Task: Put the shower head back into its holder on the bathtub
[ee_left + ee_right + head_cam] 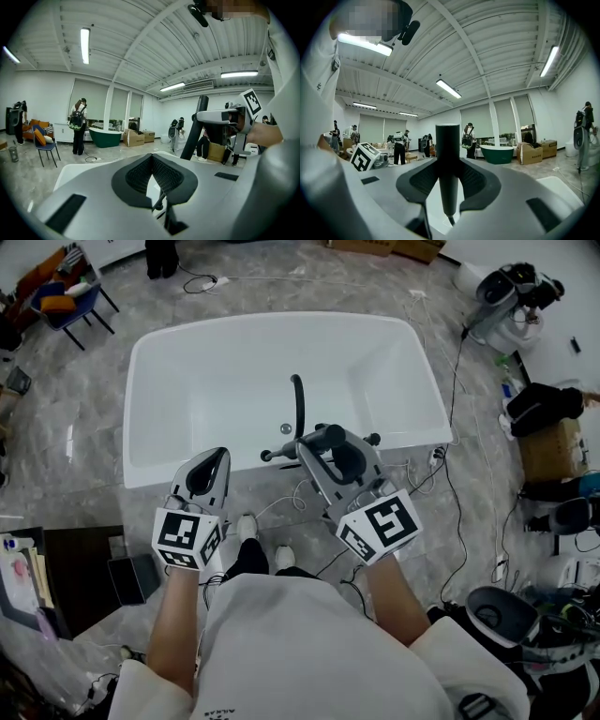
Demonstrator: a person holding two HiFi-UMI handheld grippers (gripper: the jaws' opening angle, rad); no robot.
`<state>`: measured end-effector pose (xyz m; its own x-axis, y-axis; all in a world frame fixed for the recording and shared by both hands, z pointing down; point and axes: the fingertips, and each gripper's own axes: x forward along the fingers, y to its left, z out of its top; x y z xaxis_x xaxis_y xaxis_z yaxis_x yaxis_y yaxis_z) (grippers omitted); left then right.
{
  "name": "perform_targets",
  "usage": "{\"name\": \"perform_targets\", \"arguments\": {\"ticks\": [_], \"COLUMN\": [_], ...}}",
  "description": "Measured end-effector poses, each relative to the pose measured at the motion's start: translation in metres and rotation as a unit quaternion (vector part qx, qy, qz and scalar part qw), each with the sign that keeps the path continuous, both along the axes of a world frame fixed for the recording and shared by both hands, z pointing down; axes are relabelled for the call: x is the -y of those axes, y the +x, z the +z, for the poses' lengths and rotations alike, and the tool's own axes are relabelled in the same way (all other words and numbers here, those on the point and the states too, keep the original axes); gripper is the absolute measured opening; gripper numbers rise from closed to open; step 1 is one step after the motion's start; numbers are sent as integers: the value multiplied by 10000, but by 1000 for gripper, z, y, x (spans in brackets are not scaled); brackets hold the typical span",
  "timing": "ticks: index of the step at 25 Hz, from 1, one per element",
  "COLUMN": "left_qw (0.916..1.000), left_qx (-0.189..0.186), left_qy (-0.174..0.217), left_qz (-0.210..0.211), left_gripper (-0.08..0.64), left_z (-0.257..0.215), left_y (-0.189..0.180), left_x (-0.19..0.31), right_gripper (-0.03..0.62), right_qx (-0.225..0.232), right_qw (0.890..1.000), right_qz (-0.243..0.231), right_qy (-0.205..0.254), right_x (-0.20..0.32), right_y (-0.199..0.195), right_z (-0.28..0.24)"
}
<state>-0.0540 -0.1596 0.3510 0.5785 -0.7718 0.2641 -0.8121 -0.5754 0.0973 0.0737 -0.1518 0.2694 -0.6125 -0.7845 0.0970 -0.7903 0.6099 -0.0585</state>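
Observation:
The white bathtub lies in front of me, with a black curved faucet at its near rim. My right gripper hangs over that rim beside the faucet, shut on the black stick-shaped shower head. In the right gripper view the shower head stands upright between the pads of the right gripper, a thin hose leaving its lower end. The left gripper hovers at the rim further left, its pads meeting at the tip with nothing in them. The left gripper view shows the shower head tilted in the right gripper.
Cables trail over the marble floor beside the tub. Blue chairs stand at the far left, and cardboard boxes and equipment crowd the right side. Across the room are a green tub and several standing people.

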Motion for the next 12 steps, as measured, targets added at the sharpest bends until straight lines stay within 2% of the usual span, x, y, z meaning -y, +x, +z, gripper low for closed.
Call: {"name": "perform_targets", "arguments": {"ticks": [12], "left_qw": [9995], "left_qx": [25], "left_qy": [-293], "left_qz": [131], "left_gripper": [11], "left_z": [31], "left_y": [-2], "left_x": [31], "right_gripper": [144], "right_qx": [-220], "right_qw": [9983], "right_qz": [199], "right_qy": [-499], "right_x": [38], "right_y": [2], "right_z": [50]}}
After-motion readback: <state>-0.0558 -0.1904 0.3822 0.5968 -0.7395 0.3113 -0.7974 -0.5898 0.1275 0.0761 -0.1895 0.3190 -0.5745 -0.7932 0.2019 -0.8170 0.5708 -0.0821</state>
